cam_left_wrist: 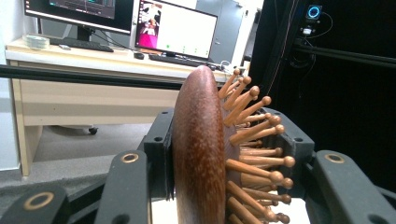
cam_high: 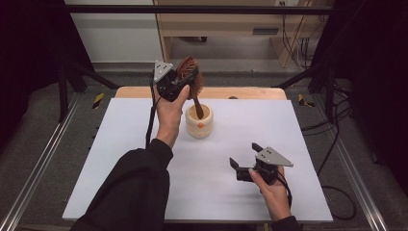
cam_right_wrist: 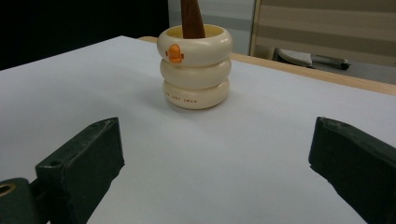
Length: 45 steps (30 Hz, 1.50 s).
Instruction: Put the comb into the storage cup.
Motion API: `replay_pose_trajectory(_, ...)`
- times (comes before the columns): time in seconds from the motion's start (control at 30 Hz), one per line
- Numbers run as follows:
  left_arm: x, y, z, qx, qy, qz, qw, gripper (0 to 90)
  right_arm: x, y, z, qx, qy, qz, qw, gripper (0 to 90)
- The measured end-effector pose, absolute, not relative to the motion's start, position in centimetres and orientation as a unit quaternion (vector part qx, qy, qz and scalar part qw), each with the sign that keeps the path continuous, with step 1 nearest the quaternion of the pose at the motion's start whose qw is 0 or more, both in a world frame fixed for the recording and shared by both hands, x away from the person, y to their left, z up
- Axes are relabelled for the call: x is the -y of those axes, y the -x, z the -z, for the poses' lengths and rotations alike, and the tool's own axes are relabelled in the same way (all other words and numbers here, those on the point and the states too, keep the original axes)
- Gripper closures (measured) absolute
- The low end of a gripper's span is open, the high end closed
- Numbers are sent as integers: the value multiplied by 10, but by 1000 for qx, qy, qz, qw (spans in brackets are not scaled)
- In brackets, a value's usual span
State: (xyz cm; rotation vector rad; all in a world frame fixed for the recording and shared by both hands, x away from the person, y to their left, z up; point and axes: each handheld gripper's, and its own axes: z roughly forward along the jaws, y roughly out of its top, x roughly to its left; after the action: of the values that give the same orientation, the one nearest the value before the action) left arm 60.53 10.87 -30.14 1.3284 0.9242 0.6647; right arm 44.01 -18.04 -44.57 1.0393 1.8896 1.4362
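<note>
I hold the left gripper [cam_high: 188, 76] clamped on the hairbrush [cam_high: 191, 77] (handle in the cup [cam_high: 199, 122]); right gripper [cam_high: 244, 161] wide.

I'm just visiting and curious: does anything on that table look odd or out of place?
Nothing is spilled or broken. The one odd sight: a wooden hairbrush, clamped by the left gripper, stands handle-down in a cream ringed cup.

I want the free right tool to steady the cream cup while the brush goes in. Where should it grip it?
Probably around the cream cup at its middle ring, coming in level from the near side. The right tool stands open, facing it. The stacked rings give grooves for the pads; the brush handle blocks the top.
</note>
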Motion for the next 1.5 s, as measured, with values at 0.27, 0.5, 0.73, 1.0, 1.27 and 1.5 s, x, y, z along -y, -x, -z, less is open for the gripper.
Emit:
replay_pose_trajectory(0.27,-108,-606,305,-407,-584,-292,639,499,181,-440,445,-702,-387,-533,271,37)
replay_pose_trajectory(0.5,-106,-606,309,-407,-587,-290,637,499,181,-440,446,-702,-386,-533,271,37)
replay_pose_trajectory(0.73,-103,-607,316,-408,-591,-286,634,498,181,-440,446,-702,-386,-534,270,37)
replay_pose_trajectory(1.0,-97,-607,322,-403,-600,-288,628,498,181,-440,446,-702,-386,-534,270,37)
replay_pose_trajectory(1.27,-94,-607,327,-401,-604,-288,626,498,180,-440,446,-703,-385,-534,269,37)
replay_pose_trajectory(1.5,-95,-609,335,-407,-605,-285,623,498,180,-440,446,-703,-384,-534,270,37)
